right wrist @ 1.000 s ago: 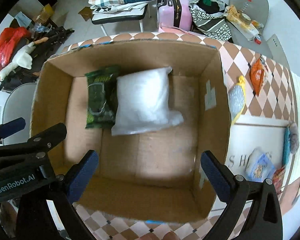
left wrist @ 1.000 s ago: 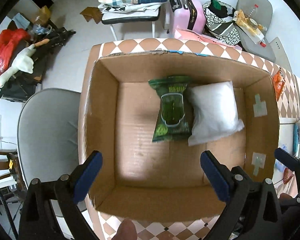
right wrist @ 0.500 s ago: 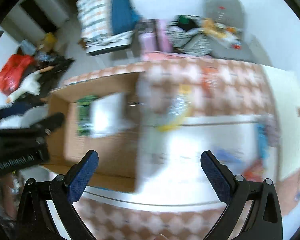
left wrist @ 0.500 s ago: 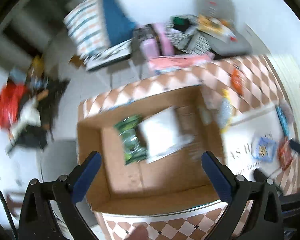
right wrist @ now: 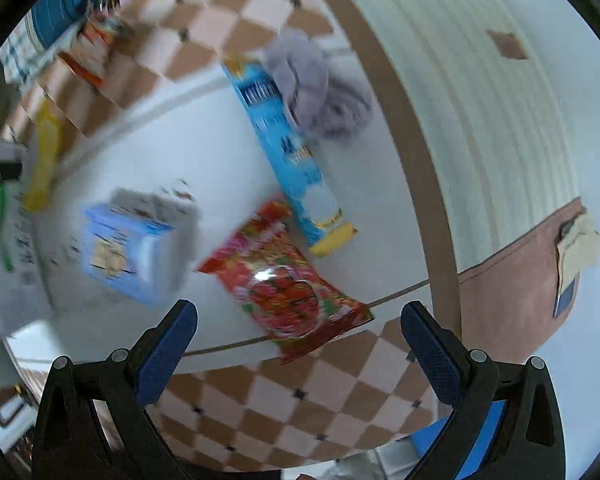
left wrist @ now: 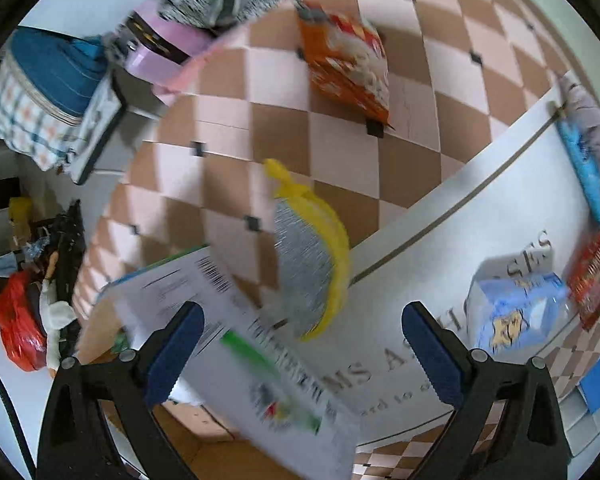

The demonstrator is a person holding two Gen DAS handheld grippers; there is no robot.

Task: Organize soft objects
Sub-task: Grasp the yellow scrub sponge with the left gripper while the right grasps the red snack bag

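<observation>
Both tools stand wide open and hold nothing. The right gripper [right wrist: 298, 346] hangs over a red snack packet [right wrist: 286, 280] lying flat on the white mat [right wrist: 204, 128] — the nearest soft thing, just in front of the jaws. Beside it lie a long blue packet [right wrist: 288, 148], a grey rolled cloth [right wrist: 324, 88] touching that packet's far end, and a light-blue tissue pack [right wrist: 128, 256].

The left gripper [left wrist: 300, 346] points at a grey sponge in yellow netting [left wrist: 308, 256], next to the cardboard box [left wrist: 236, 344] with its printed label.

The red packet looks light, thin and glossy, so likely slippery; its 2 sealed ends are the firmer places to pinch, since the puffed middle may squash or slide. The sponge should compress easily — its netting knot offers a sure hold.
</observation>
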